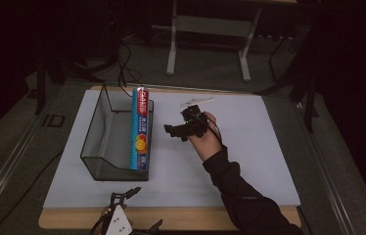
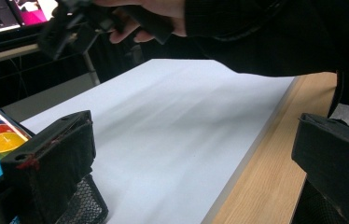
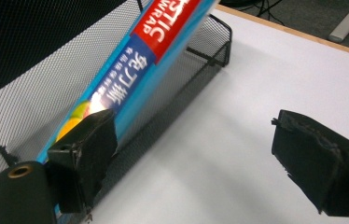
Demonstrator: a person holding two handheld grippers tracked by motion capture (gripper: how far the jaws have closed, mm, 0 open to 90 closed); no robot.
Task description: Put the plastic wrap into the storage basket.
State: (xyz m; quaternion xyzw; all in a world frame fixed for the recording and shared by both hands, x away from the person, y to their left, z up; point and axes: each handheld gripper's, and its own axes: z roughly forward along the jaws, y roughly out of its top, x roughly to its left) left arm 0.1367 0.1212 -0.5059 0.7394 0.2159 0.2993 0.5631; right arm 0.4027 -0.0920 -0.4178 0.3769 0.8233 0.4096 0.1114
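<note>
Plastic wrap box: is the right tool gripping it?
No, the right tool stands open beside the plastic wrap box, which leans in the mesh basket.

Dim lab or recording room. Wooden desk (image 1: 181, 218) topped with a white sheet (image 1: 249, 147), grey floor around. Far side: metal-legged bench frame (image 1: 210, 29), loose cables (image 1: 125, 68). Lit monitor (image 2: 9, 14) at far left in left gripper view.
</note>
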